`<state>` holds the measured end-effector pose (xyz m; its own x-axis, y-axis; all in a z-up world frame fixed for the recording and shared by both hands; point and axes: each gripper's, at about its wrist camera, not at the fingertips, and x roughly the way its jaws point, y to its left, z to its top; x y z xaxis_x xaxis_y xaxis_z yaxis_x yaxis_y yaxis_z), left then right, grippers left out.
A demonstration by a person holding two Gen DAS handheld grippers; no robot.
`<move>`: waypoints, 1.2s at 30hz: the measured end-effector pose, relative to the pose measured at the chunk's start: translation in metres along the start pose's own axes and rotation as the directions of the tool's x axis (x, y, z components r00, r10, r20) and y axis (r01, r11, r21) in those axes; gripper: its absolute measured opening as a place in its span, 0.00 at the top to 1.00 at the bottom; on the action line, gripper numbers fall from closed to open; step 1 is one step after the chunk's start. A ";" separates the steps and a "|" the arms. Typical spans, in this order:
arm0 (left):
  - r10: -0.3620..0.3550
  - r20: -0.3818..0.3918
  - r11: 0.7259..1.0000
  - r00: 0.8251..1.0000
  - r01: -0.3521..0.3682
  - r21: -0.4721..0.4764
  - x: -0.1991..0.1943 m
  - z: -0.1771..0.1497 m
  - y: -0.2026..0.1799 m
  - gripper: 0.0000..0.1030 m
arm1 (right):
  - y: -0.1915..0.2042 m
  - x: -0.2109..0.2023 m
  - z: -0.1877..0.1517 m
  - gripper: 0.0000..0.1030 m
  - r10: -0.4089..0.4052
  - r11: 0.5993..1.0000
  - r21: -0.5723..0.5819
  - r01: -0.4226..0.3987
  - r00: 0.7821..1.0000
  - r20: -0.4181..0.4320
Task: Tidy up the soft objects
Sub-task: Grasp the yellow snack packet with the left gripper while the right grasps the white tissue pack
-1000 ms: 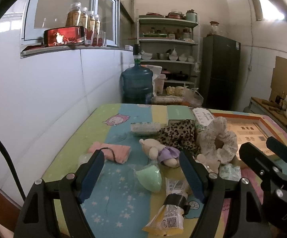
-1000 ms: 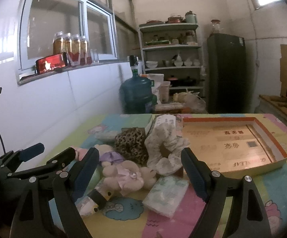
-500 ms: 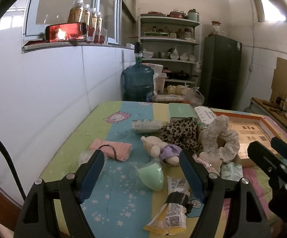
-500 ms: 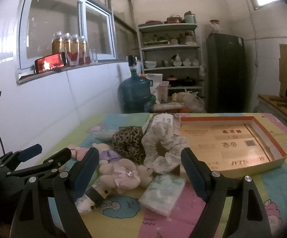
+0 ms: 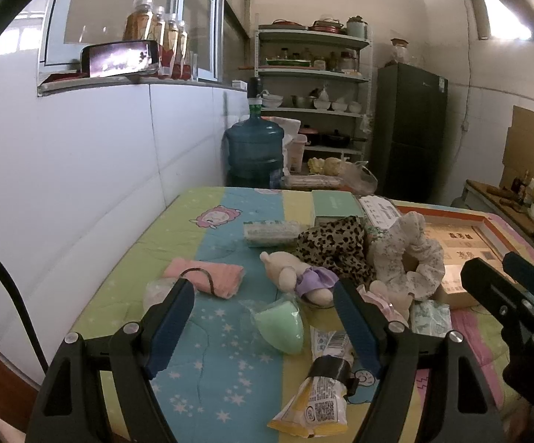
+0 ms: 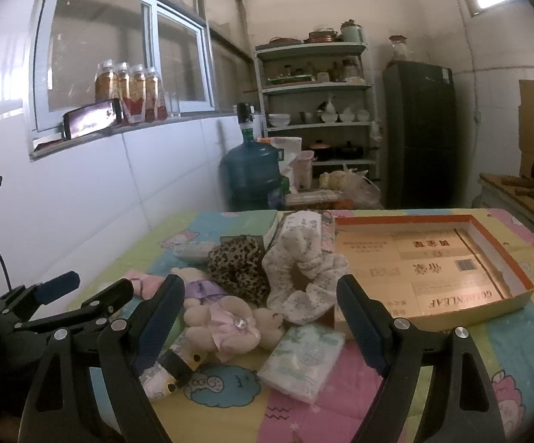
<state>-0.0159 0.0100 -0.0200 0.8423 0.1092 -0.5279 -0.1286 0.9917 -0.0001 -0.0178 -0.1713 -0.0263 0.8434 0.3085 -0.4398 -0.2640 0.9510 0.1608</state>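
From the left wrist view, the left gripper [image 5: 263, 325] hangs above the near edge of the worktop [image 5: 208, 336], its fingers [image 5: 169, 326] wide apart and holding nothing. Between them lies a mint-green sponge in clear wrap [image 5: 280, 326], with a yellow snack packet [image 5: 317, 402] nearer still. Farther off sit a rolled pink cloth [image 5: 208, 277], a small plush doll in a purple dress [image 5: 298, 277], a leopard-print scrunchie [image 5: 331, 247] and a floral white scrunchie [image 5: 407, 258]. No sorting looks to be under way yet; this reads as the approach before a first pick.

From the right wrist view, the right gripper [image 6: 257, 323] is likewise spread and empty. Framed between its fingers are a second plush with a lilac flower [image 6: 222, 326] and a tissue pack [image 6: 302, 360]. The shallow cardboard box [image 6: 503, 258] lies open just to the right, seemingly the destination. The next move probably calls for lowering onto one soft item and closing gently, without dragging its touching neighbours.
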 end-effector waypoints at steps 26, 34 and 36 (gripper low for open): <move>-0.317 -0.140 0.942 0.938 0.329 0.068 0.042 -0.067 -0.022 0.39 | -0.024 0.016 -0.033 0.17 -0.016 0.997 0.077 0.022 0.997 -0.079; -0.338 -0.184 0.935 0.923 0.351 0.042 0.049 -0.077 -0.021 0.59 | -0.042 0.042 -0.056 0.17 -0.034 0.987 0.146 0.065 0.979 -0.202; -0.336 -0.176 0.936 0.925 0.349 0.047 0.046 -0.079 -0.019 0.60 | -0.045 0.048 -0.060 0.17 -0.024 0.984 0.166 0.064 0.973 -0.228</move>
<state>-0.0157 -0.0095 -0.1111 0.7304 -0.2443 -0.6379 0.1982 0.9695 -0.1444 0.0065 -0.1976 -0.1078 0.7210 0.2815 -0.6331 -0.1283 0.9522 0.2773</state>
